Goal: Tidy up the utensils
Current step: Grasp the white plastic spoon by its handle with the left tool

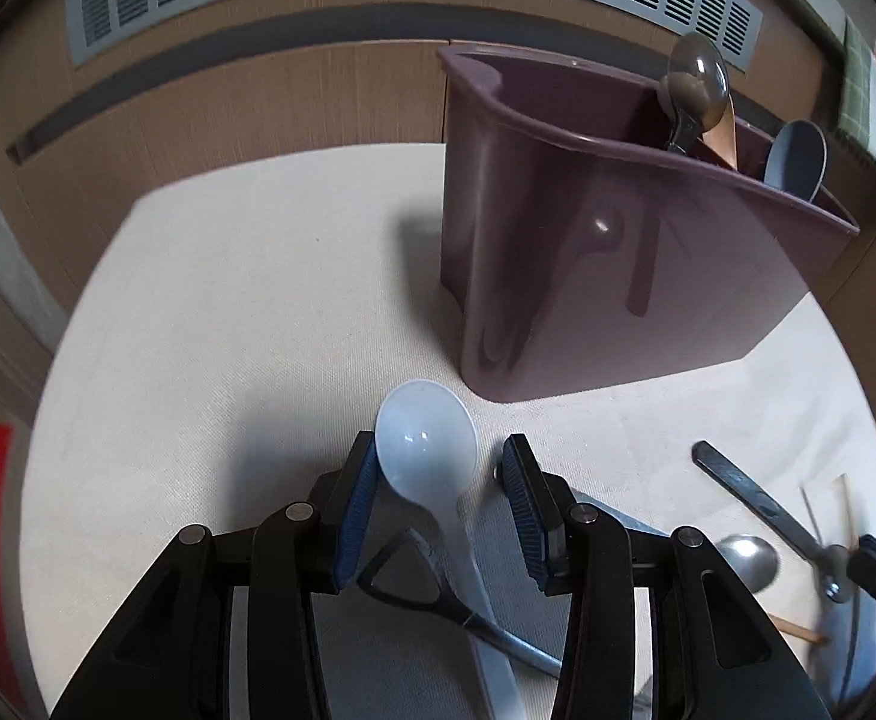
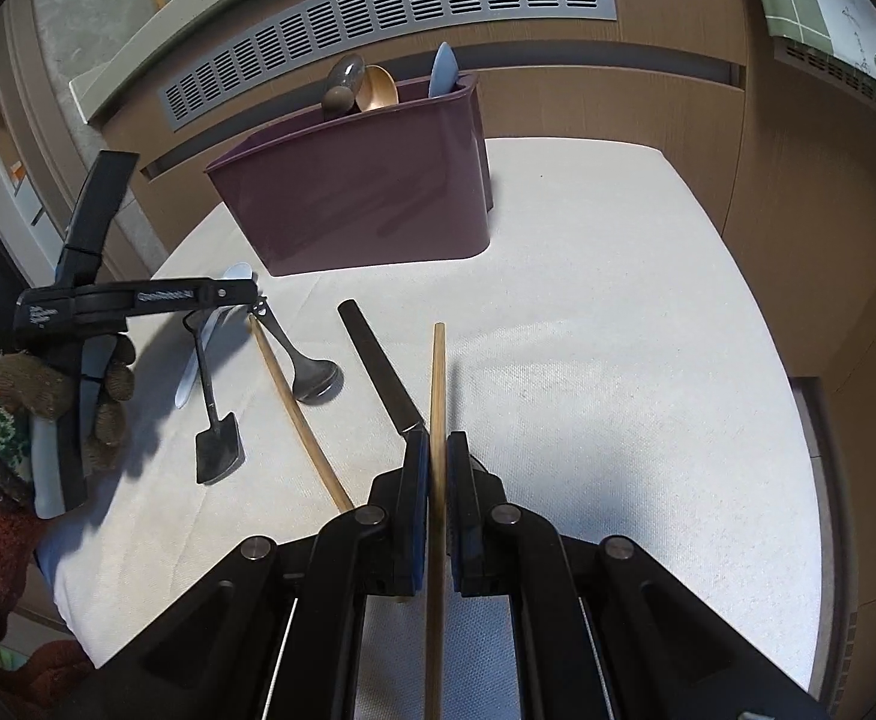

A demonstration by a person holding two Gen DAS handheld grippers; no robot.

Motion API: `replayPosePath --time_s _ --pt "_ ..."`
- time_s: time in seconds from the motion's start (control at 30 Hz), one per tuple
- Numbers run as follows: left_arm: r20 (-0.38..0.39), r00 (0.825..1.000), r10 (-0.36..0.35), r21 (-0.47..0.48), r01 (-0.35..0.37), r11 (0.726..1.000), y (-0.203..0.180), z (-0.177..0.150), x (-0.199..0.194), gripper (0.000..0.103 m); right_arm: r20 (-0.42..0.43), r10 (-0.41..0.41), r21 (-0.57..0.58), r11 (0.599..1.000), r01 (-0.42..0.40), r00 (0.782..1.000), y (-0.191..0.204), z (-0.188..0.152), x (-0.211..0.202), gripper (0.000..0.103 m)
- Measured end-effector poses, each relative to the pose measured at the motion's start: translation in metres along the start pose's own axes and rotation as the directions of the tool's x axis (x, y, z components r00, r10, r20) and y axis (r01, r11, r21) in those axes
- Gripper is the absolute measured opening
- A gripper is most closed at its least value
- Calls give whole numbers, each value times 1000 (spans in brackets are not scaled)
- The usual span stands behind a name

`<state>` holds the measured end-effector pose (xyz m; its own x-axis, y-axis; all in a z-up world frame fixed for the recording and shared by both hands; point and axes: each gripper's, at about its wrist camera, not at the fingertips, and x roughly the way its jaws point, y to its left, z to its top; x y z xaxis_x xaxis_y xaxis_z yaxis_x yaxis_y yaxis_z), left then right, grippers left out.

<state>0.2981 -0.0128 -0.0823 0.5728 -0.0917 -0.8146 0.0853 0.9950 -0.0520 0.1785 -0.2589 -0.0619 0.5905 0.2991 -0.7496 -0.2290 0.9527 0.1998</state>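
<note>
In the right wrist view, at the left edge, a gloved hand (image 2: 48, 396) is seen carrying the left gripper (image 2: 255, 299), whose jaws are spread above the white plastic spoon (image 2: 222, 312). Just right of it, still on the cream mat (image 2: 618, 360), a small black shovel-shaped utensil (image 2: 217, 450), a loose wooden chopstick (image 2: 300, 414), a metal spoon (image 2: 312, 381) and a dark knife (image 2: 378, 369) are left to be sorted. At lower centre a second chopstick (image 2: 438, 396) is clamped between the closed jaws of the right gripper (image 2: 437, 450). In the upper middle, the purple holder (image 2: 366, 204) already contains several spoons.

Only the left wrist view shows the white spoon's bowl lying between the open pads (image 1: 357, 504), not gripped. The task is judged to be partly done.
</note>
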Motion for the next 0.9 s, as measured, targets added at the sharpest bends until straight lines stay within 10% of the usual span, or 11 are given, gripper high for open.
replayPosePath --time_s 0.63,0.9 --pt "-10 997 72 -156 -72 985 3 -2 -3 34 99 -69 18 998 67 993 -6 -8 -27 6" --pt "74 997 4 -144 6 990 11 -27 -47 34 91 -61 58 997 56 994 -14 -15 -31 6"
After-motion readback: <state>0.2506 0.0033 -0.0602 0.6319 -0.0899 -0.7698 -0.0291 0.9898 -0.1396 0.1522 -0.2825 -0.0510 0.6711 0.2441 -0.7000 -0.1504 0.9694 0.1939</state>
